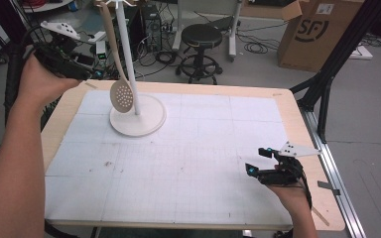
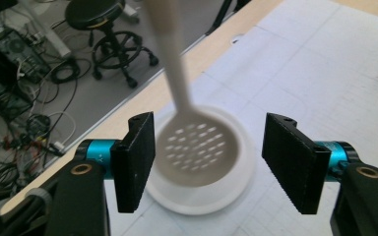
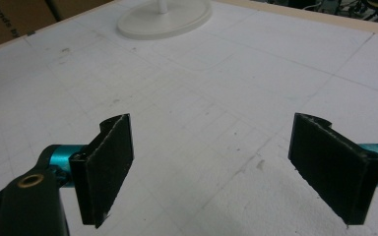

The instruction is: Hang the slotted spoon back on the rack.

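Slotted spoon [image 1: 121,94] hangs from white stand [image 1: 138,119], bowl down, just above stand base, table [image 1: 287,106] at 11 o'clock. Left gripper [image 1: 87,74] at 9 o'clock of spoon, fingers [image 2: 135,167] released, apart from spoon. Right gripper [image 1: 258,161] at table 4 o'clock, fingers [image 3: 106,169] spread, nothing between.
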`<action>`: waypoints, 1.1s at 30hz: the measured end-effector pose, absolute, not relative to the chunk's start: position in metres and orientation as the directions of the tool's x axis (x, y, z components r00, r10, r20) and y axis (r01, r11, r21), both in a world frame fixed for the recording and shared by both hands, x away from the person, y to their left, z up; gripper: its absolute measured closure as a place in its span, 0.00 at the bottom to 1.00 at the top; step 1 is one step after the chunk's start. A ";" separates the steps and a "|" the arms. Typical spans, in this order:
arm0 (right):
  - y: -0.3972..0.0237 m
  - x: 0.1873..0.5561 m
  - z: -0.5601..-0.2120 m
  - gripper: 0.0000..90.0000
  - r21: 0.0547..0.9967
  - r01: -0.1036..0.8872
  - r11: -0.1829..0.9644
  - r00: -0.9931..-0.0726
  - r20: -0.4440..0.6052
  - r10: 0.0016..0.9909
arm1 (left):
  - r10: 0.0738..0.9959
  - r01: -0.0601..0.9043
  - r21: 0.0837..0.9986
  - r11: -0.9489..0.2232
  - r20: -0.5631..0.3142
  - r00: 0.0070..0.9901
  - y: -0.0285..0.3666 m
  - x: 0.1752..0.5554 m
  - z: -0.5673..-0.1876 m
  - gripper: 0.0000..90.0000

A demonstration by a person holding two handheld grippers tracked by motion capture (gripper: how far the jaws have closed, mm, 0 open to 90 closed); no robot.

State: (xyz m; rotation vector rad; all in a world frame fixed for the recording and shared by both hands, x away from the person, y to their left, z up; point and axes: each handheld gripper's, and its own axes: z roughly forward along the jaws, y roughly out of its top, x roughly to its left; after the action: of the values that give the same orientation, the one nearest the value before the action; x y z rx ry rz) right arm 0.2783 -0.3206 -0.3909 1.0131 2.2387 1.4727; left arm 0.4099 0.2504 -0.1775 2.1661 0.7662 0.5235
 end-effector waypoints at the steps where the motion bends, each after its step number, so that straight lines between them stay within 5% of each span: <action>1: -0.320 0.278 -0.390 0.18 0.886 0.400 0.236 -0.718 0.143 0.681 | 0.660 0.347 0.772 -0.533 0.122 0.742 0.248 0.406 -0.178 0.40; 18: -0.320 0.275 -0.386 0.18 0.892 0.389 0.230 -0.719 0.138 0.681 | 0.524 0.260 0.762 -0.594 0.121 0.843 0.211 0.374 -0.228 0.32; 33: -0.309 0.277 -0.387 0.18 0.887 0.397 0.235 -0.722 0.144 0.676 | 0.456 0.225 0.822 -0.523 0.047 0.889 0.206 0.348 -0.297 0.25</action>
State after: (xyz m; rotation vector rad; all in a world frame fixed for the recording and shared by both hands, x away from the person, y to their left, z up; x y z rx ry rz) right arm 0.2772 -0.3093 -0.3868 1.0035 2.2400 1.4829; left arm 0.3476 0.2055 -0.2971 2.1369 0.4884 0.3201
